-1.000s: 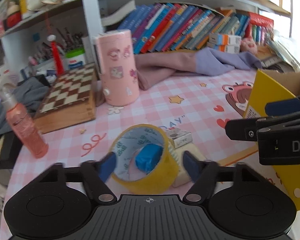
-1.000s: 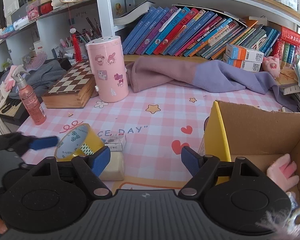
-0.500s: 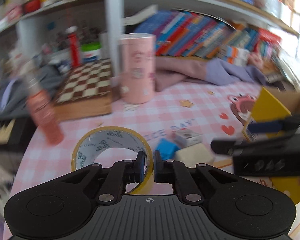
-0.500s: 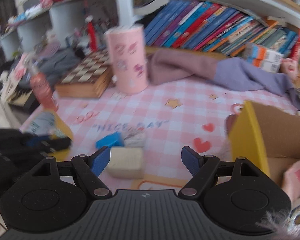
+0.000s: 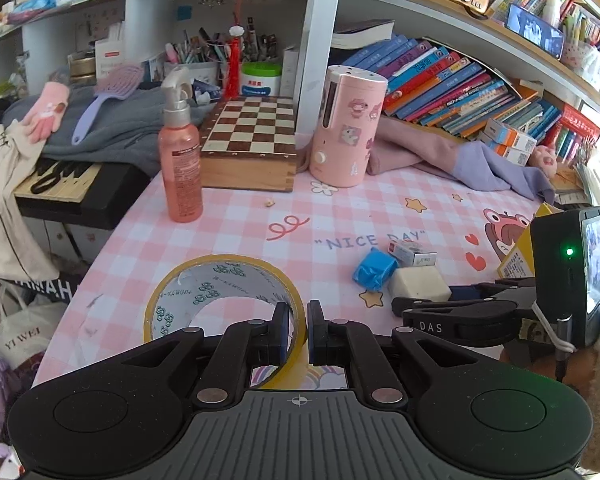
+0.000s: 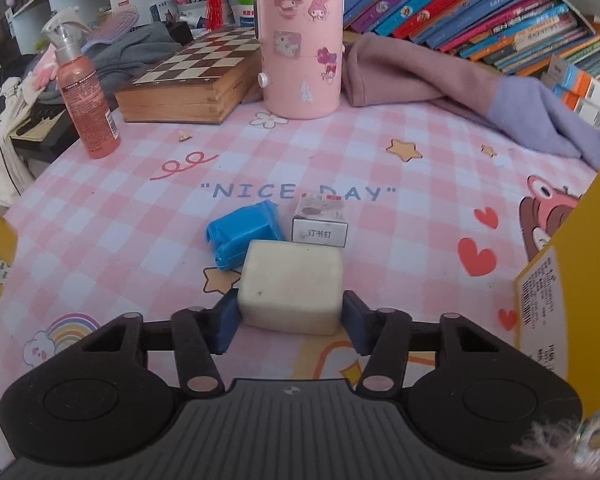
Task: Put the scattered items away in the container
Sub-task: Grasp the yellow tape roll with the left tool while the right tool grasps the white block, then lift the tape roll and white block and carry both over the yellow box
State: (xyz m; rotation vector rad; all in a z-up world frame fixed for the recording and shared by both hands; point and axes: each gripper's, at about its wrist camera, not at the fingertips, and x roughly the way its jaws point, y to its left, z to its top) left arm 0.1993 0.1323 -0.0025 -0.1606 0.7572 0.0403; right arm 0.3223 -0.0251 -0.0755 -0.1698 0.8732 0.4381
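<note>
**Two tongs, two things to tidy**

The left tongs (image 5: 298, 334) are squeezed tight on the wall of the yellow tape roll (image 5: 220, 300). One finger is inside the ring and one is outside. The roll is tipped up, so you can look through its hole.

The right tongs (image 6: 290, 320) are closing on the cream block (image 6: 292, 286). The block sits between the two blue pads (image 6: 226, 322), and they look right against its sides. It rests on the pink checked mat (image 6: 140, 216).

Just past the block, on the left, is a blue wrapped packet (image 6: 242, 236). It touches the block's far corner. Beside it, straight ahead of the right tongs, is a small staple box (image 6: 320, 222). The words "NICE DAY" are printed on the mat just behind these two.

The yellow cardboard box (image 6: 556, 280) stands to the right of the right tongs, at the picture's edge. Its inside cannot be seen here.

Farther off, ahead and to the left, stands a pink spray bottle (image 6: 86, 104). Behind it is a wooden chess box (image 6: 192, 80). Next to the chess box, straight ahead, stands a tall pink can with stickers (image 6: 302, 36). To the right of the can lies a pink and purple cloth (image 6: 460, 88). At the very back is a row of leaning books (image 6: 480, 12).
</note>
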